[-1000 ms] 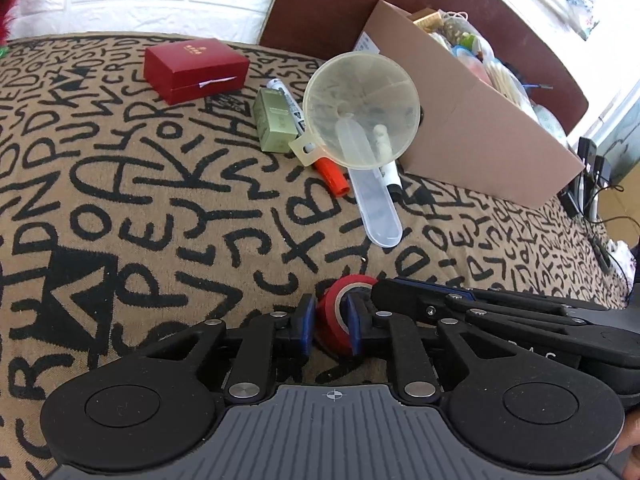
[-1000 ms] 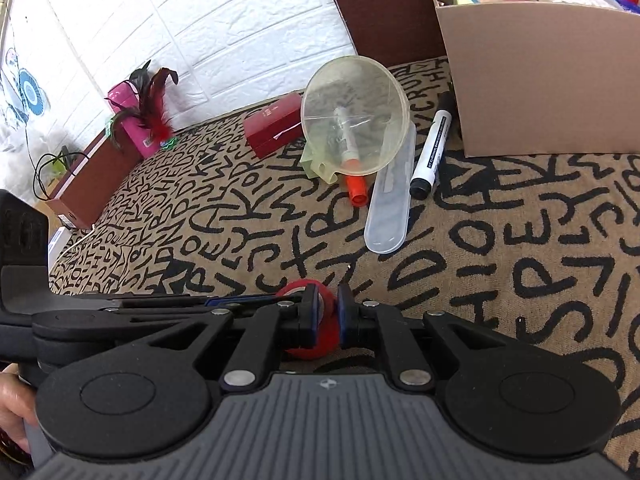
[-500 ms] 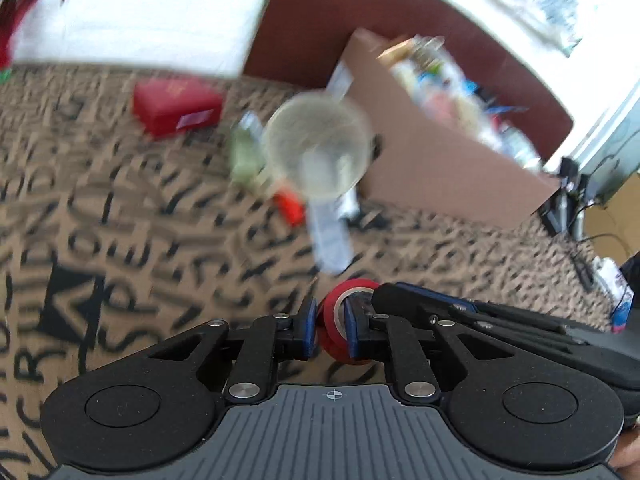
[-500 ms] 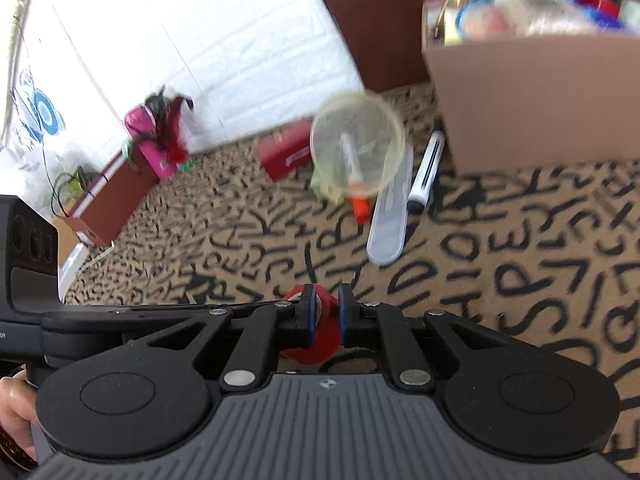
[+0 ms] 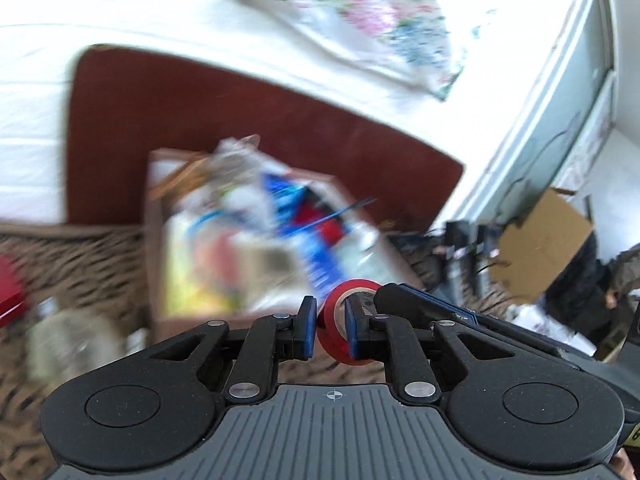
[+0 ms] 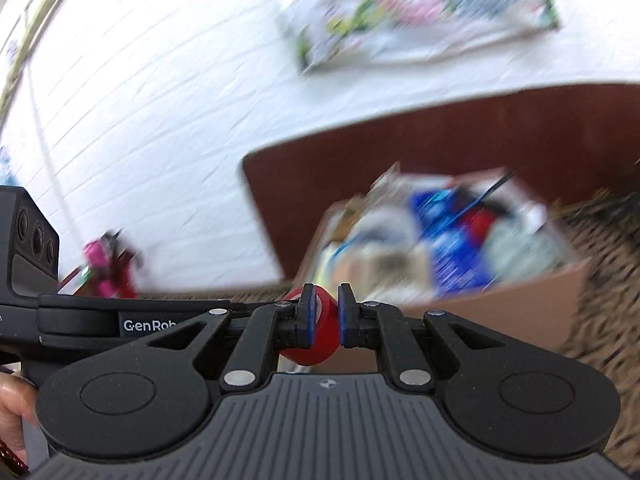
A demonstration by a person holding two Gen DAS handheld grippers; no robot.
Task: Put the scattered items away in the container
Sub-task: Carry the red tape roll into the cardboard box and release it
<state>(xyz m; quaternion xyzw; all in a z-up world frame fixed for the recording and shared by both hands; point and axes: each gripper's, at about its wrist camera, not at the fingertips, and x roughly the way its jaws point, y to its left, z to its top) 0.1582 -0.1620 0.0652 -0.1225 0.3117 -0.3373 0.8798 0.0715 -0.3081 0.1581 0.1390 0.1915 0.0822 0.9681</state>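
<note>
You're mid-carry: both the left tool [image 5: 327, 330] and the right tool [image 6: 324, 314] are clamped on the red tape roll [image 5: 342, 330], held just short of the cardboard box [image 6: 500, 304]. Next, bring it above the box's contents and release both together.

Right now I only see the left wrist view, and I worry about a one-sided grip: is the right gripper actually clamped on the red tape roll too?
Observer: Yes. In the right wrist view the red tape roll sits between the right gripper jaws, which are closed on it.
Operator: Anything off to the left that I miss?
Observer: A pink feathered object, blurred, in front of the white brick wall.
</note>
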